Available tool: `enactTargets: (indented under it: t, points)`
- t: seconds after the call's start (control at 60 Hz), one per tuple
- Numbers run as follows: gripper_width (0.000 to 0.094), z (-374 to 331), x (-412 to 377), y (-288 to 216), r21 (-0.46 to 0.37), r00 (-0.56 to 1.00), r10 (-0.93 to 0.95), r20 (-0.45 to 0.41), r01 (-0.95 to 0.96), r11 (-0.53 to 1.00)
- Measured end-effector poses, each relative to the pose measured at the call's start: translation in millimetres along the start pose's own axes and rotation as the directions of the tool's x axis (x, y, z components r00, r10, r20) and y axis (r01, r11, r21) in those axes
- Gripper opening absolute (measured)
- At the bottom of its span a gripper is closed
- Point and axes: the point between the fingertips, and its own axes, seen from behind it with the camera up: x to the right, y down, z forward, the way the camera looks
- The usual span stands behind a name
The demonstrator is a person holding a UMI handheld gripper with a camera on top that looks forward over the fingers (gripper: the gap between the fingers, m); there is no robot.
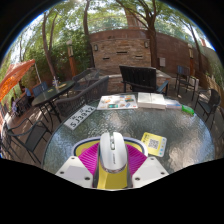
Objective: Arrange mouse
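A white and grey computer mouse (112, 150) stands lengthwise between my fingers, its tail end toward me. My gripper (112, 162) is shut on the mouse: the magenta pads (91, 158) press on both of its sides. A yellow strip shows under the mouse between the fingers. The mouse is held above a round glass-topped table (70, 138).
On the table lie a small yellow card (152, 142) just right of the fingers, a keyboard (80, 117) to the left, papers (117, 101), a white box (156, 100) and a dark monitor (138, 77) beyond. Patio chairs (50, 100) stand around.
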Motion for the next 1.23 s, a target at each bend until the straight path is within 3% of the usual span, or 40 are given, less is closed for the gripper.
enactTargets:
  t: [0.2,0.283,0.3,0.517,0.733,0.95,1.233]
  points:
    - [0.0539,28,-12,48,-0.127,1.000,0.003,-0.016,-0.005,0.992]
    - [0.0851,10,-13,37,-0.099,0.999,-0.029,-0.032,0.026,0.995]
    - [0.0871,5,-13,34,-0.095,0.999,-0.036,-0.033,0.033,0.995]
    - [0.0852,-94,-30,-9,-0.050,0.993,-0.100,-0.061,0.097,0.994]
    - [0.0859,-194,-52,-15,-0.053,0.989,-0.116,-0.089,0.112,0.992]
    - [0.0853,-237,-53,-5,-0.048,0.981,-0.129,-0.144,0.123,0.991]
    - [0.0851,-252,-54,0,-0.051,0.979,-0.137,-0.153,0.130,0.990]
